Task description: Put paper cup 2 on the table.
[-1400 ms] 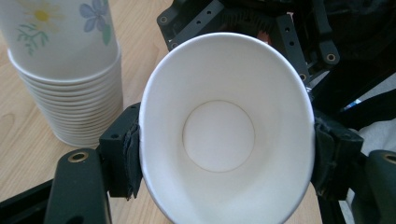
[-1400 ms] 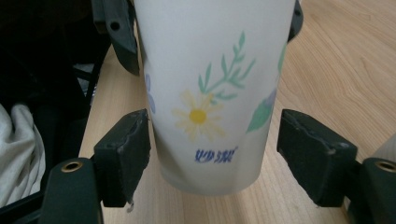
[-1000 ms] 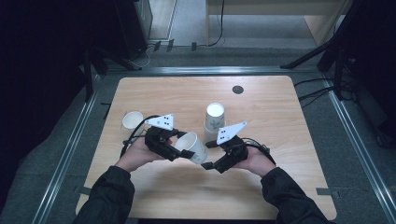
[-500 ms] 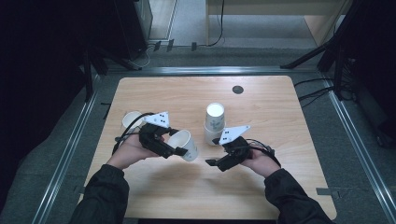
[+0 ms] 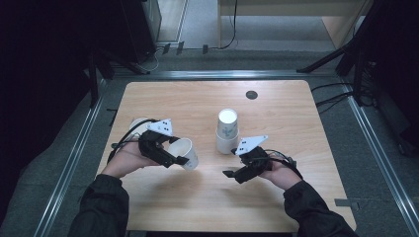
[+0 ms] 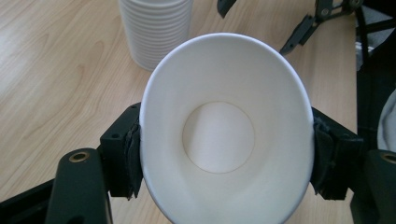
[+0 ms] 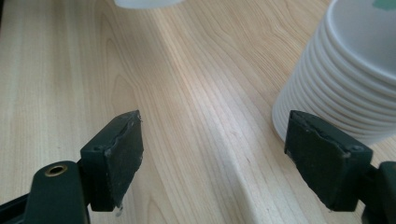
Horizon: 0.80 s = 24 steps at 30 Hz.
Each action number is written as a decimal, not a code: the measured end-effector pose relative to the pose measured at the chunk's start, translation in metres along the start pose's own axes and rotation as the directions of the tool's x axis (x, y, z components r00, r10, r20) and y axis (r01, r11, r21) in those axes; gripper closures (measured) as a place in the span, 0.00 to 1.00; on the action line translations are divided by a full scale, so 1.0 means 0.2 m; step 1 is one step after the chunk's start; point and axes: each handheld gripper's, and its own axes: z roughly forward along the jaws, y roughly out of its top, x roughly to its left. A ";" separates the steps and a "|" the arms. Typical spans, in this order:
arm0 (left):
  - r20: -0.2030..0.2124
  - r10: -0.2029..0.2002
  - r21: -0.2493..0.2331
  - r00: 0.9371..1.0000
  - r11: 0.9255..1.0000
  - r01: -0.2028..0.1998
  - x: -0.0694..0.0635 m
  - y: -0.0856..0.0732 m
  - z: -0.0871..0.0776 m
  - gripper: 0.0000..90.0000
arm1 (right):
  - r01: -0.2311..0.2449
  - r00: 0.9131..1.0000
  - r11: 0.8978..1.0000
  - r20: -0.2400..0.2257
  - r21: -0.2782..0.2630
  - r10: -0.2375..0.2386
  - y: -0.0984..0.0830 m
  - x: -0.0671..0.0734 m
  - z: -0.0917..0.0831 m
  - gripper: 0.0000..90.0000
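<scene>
Paper cup [image 6: 224, 130], white, plain inside, with a flat round bottom visible down its mouth. It is clamped across its wall by the left gripper [image 5: 170, 153], the two black pads pressing from opposite sides so the rim is squeezed from round into a slight oval. In the high view the cup [image 5: 185, 154] is held off the table [image 5: 276, 103], lying on its side with the mouth turned toward the person and to the right, over the left-centre of the wooden top. Its outer wall looks plain white there; the rolled rim is thin and unbroken. The stack of cups [image 5: 227, 131] stands upright near the table's middle, mouth down, its nested rims showing as close ridges in the left gripper view [image 6: 156, 32]; a green mark shows on its side. The right gripper [image 5: 232, 174] rests low just in front of that stack, jaws spread wide with nothing between them, only bare wood; the stack [image 7: 345, 79] sits just beside its right-hand pad. Another white cup [image 5: 137, 123] stands behind the left hand [image 5: 128, 158], partly hidden.
</scene>
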 end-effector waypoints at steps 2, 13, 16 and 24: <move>-0.014 -0.002 0.010 1.000 1.000 0.002 0.01 -0.02 -0.01 0.30 | -0.014 1.000 1.000 0.009 0.006 0.014 0.00 -0.01 0.00 0.22; -0.050 -0.034 0.024 0.998 0.999 0.036 0.05 -0.15 -0.11 0.30 | -0.098 0.994 0.994 0.035 -0.040 0.099 -0.01 -0.07 -0.04 0.22; -0.052 -0.057 0.010 0.997 0.998 0.057 0.07 -0.21 -0.15 0.30 | -0.099 0.994 0.994 0.035 -0.052 0.101 0.00 -0.08 -0.04 0.22; -0.114 -0.102 0.031 0.988 0.994 0.106 0.10 -0.33 -0.23 0.30 | -0.080 0.996 0.995 0.033 -0.057 0.082 0.01 -0.07 -0.03 0.22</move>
